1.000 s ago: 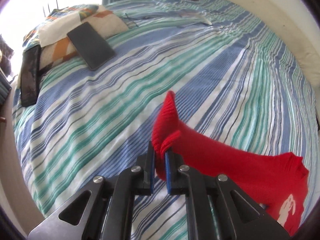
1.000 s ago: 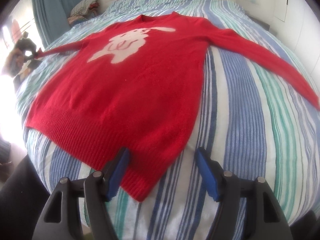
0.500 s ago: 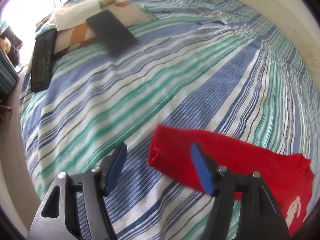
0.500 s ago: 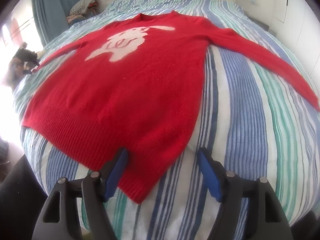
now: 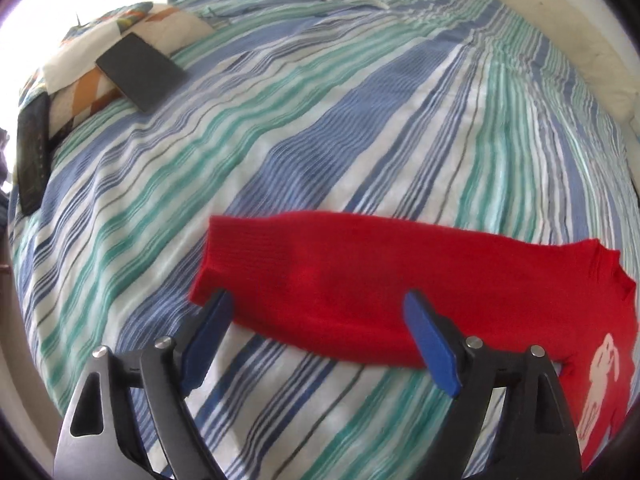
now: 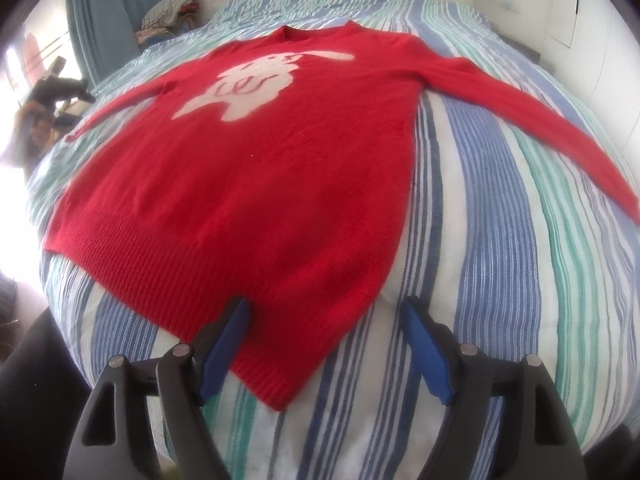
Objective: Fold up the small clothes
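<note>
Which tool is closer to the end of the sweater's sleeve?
Left. The left tool hangs open right over the sleeve cuff, jaws still opening. The right tool is far off at the sweater's bottom corner.

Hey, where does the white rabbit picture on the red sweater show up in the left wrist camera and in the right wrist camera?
Left wrist view: the white rabbit picture sits at the far lower right edge, partly cut off.
Right wrist view: it lies upper centre-left, on the chest of the red sweater.
Shared landmark: the sweater's left sleeve, seen again at the left in the right wrist view.
</note>
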A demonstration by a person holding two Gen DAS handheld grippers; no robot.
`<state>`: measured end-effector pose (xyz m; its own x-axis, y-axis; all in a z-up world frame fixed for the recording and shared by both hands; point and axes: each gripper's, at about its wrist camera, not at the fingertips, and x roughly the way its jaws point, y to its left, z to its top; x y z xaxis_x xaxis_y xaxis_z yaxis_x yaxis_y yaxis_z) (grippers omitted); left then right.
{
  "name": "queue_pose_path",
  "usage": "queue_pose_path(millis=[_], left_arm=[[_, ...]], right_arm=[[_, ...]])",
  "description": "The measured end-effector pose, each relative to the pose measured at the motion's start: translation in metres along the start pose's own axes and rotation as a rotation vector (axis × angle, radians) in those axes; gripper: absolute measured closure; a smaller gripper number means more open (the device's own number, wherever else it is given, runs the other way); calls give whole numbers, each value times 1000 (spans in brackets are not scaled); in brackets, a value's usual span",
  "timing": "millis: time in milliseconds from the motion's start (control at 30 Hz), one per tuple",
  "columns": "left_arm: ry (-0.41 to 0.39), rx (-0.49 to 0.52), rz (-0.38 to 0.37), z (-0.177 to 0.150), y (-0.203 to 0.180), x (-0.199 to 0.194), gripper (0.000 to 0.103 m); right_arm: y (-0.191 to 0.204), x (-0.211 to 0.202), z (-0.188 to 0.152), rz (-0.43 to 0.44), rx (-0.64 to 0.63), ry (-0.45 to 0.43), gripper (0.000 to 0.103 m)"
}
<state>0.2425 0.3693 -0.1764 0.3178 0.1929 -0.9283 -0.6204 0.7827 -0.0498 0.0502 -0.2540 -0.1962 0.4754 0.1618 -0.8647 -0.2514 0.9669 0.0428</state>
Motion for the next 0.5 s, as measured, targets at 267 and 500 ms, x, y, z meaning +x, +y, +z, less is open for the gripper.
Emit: queue_pose_path(millis=[267,500], left_arm=[[-76,52,68,-49,58,-38,16],[-65,238,-223,-140,25,-99,14]], right_arm=[[-2,-1,-3,4,4,2,24],[-12,-23,-1,48,60,-32,24]])
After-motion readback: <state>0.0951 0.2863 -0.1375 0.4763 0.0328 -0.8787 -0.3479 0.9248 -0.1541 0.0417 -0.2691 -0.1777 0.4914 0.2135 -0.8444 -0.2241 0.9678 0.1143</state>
